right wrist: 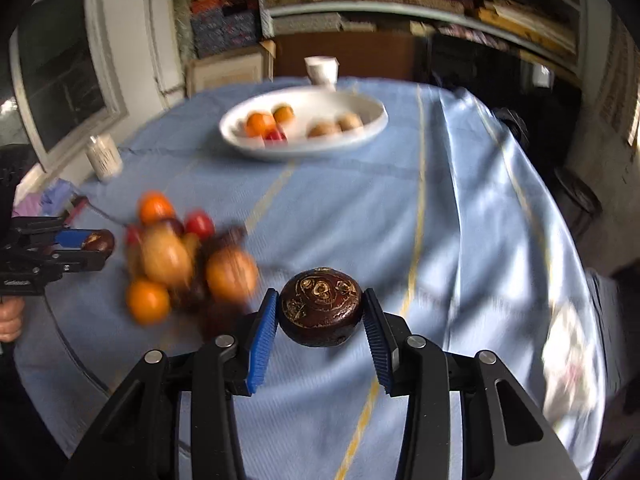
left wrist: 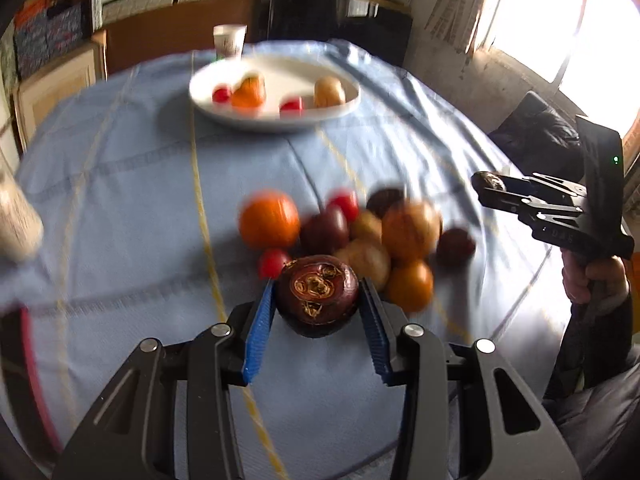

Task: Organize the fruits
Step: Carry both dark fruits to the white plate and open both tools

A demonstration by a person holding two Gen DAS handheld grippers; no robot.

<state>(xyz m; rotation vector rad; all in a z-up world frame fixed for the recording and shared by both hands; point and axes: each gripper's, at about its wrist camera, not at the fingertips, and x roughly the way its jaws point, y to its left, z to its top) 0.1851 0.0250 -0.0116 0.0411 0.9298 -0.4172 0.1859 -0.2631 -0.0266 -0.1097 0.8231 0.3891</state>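
My left gripper [left wrist: 318,300] is shut on a dark purple round fruit [left wrist: 317,294] and holds it above the blue tablecloth, just in front of a pile of fruits [left wrist: 352,236] with oranges, red, purple and brown ones. My right gripper [right wrist: 320,312] is shut on another dark purple fruit [right wrist: 320,306], right of the same pile [right wrist: 188,260]. Each gripper shows in the other's view, the right [left wrist: 486,184] and the left [right wrist: 98,242]. A white oval bowl [left wrist: 276,120] at the far side holds several fruits; it also shows in the right wrist view [right wrist: 304,148].
A white cup [left wrist: 229,42] stands behind the bowl. A white jar [right wrist: 104,158] stands at the table's left edge. A light object [right wrist: 568,360] lies at the right edge. Shelves and a window surround the round table [left wrist: 120,200].
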